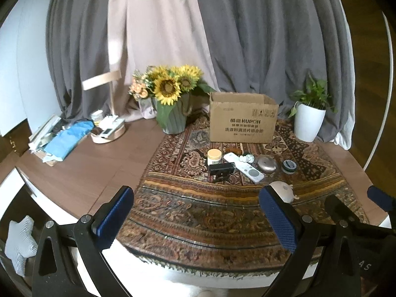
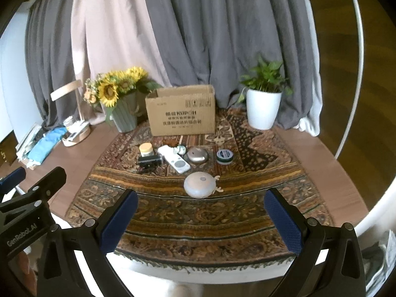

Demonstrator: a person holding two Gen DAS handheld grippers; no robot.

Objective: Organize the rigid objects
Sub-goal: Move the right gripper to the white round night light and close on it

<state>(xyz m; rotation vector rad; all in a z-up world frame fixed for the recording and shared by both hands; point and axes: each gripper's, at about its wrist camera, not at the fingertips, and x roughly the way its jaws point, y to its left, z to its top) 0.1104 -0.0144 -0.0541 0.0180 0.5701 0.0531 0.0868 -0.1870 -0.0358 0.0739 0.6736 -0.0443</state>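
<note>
An open cardboard box [image 1: 242,120] [image 2: 182,113] stands at the back of the patterned rug [image 2: 198,212]. In front of it lie a jar with a yellow lid [image 2: 145,149], a black device [image 2: 149,161], a white remote [image 2: 174,159], a silver round case [image 2: 197,155], a green tape roll [image 2: 224,156] and a round white gadget with antlers [image 2: 200,184]. My left gripper [image 1: 198,212] is open and empty above the rug's near edge. My right gripper [image 2: 201,219] is open and empty, just short of the white gadget.
A sunflower vase [image 2: 123,113] stands left of the box and a potted plant in a white pot [image 2: 263,109] to its right. A desk lamp, papers and a blue cloth [image 1: 66,138] crowd the table's far left. Curtains hang behind.
</note>
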